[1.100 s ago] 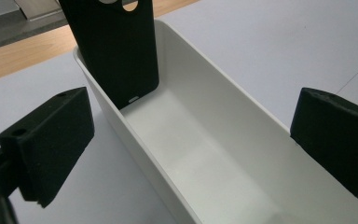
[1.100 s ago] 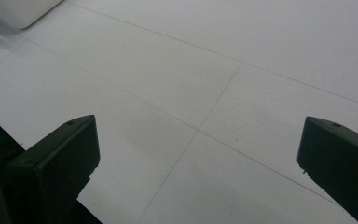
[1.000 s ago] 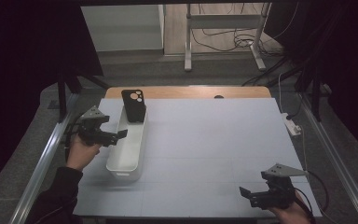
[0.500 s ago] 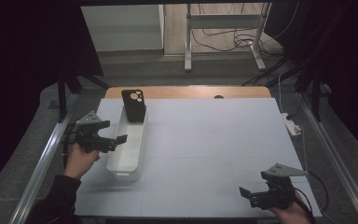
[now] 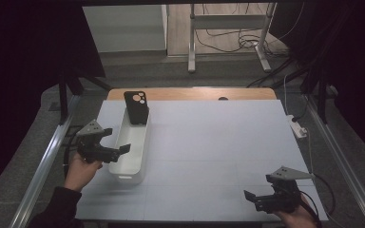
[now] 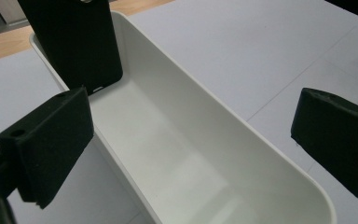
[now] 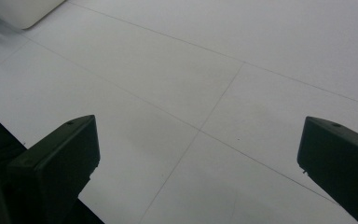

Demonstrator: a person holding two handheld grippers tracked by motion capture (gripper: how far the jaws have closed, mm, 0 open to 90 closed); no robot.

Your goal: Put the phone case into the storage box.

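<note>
I see my left gripper (image 5: pixel 119 149) held at the left side of the table (image 5: pixel 218 142), its jaws spread wide and gripping nothing. In the left gripper view (image 6: pixel 191 154) those jaws straddle the near end of a white tray (image 6: pixel 242 126) without touching it; one jaw sits outside the tray's wall, the other over the tabletop on its far side.

My right gripper (image 5: pixel 252 197) hangs at the table's near right corner, well apart from the tray. In the right gripper view (image 7: pixel 198 158) its jaws are also wide apart, with bare tabletop between them and nothing in their grasp.

By count: one white tray, long and narrow, lying lengthwise on the left part of the table. One black phone case (image 5: pixel 137 107) stands nearly upright in the tray's far end, leaning against the end wall, camera cutouts near its top. Two grippers, each held in one hand.
</note>
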